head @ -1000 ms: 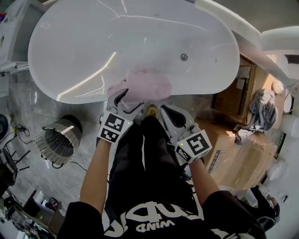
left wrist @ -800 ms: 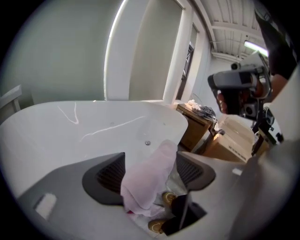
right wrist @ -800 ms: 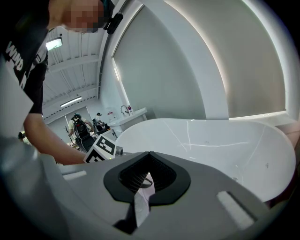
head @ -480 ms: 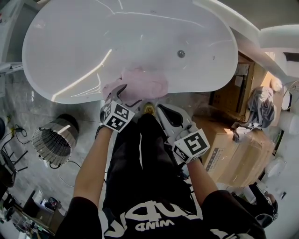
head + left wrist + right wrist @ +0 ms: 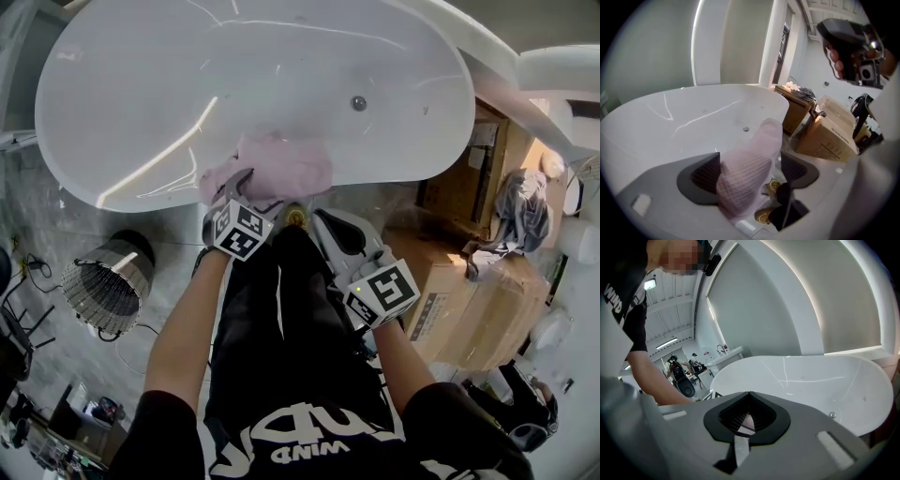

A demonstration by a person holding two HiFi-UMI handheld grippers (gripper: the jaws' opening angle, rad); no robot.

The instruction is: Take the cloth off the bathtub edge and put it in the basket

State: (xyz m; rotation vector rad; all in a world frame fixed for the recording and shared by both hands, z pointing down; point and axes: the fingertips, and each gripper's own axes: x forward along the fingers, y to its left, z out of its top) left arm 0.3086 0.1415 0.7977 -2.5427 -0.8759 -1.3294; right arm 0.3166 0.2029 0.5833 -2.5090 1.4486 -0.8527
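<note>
On my far left the wire basket (image 5: 108,284) stands on the floor, well apart from the tub (image 5: 141,84). My left gripper (image 5: 251,190) points down at the tub's near edge. Its jaws have just been opening and now stand wide, with the pink cloth (image 5: 281,167) draped over that edge between them, not squeezed. My right gripper (image 5: 330,225) hangs just beside it, near the rim, jaws together on nothing. Cardboard boxes (image 5: 469,281) sit on the floor at far right.
</note>
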